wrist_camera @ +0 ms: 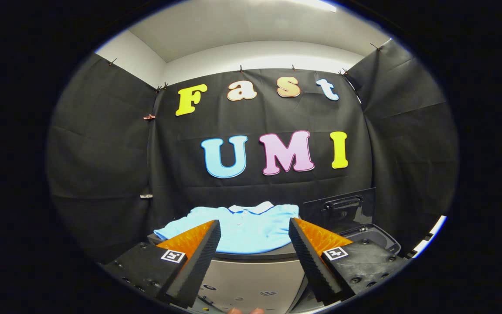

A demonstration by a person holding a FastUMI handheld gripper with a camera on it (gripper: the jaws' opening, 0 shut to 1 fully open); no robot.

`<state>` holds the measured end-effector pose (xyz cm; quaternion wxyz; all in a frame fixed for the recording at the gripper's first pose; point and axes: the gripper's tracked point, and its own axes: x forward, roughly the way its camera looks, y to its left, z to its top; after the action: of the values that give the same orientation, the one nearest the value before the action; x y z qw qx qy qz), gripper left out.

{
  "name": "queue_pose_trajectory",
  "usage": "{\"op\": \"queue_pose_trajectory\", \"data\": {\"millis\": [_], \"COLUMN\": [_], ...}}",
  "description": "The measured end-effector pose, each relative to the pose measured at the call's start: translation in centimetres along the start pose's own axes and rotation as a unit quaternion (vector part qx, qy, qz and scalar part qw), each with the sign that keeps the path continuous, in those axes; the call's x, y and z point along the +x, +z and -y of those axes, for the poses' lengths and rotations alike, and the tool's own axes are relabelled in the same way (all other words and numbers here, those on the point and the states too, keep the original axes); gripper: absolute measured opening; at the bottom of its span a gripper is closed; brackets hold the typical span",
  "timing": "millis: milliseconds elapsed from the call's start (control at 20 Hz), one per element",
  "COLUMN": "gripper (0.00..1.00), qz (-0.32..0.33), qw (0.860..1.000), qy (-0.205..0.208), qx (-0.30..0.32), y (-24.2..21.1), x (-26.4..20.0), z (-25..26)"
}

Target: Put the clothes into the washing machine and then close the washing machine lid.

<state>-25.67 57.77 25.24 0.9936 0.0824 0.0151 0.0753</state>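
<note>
Gripper (254,229) nearest, fingers spread wide, holding nothing. Left to right: light blue polo shirt (238,229) lies flat on the grey tabletop (251,272), just beyond and between the fingers; right of it the washing machine (375,237), its lid (338,208) standing open. Step in hand looks like the approach to the shirt (grasp not yet made). Next move: advance, drop onto the fabric, pinch a fold, then carry right to the opening.

This is a staged recording booth, not a real laundry room: black cloth (103,152) is clipped up as walls beneath a plain white ceiling (251,30). A washing machine (251,274) stands alone against the cloth.

The gripper (254,229) has its fingers spread apart.
</note>
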Motion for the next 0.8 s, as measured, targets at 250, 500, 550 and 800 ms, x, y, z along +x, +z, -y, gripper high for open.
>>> {"op": "queue_pose_trajectory", "data": {"millis": [250,500,550,800], "gripper": [0.99,0.99,0.99,0.99], "qz": [-0.004,-0.003,-0.002,0.005], "qw": [1.0,1.0,1.0,1.0], "qy": [-0.008,-0.003,-0.004,-0.003], "qx": [-0.012,-0.014,-0.013,-0.007], "y": [-0.2,-0.1,-0.1,0.3], "x": [-0.2,-0.4,-0.4,-0.3], "z": [2.0,2.2,2.2,1.8]}}
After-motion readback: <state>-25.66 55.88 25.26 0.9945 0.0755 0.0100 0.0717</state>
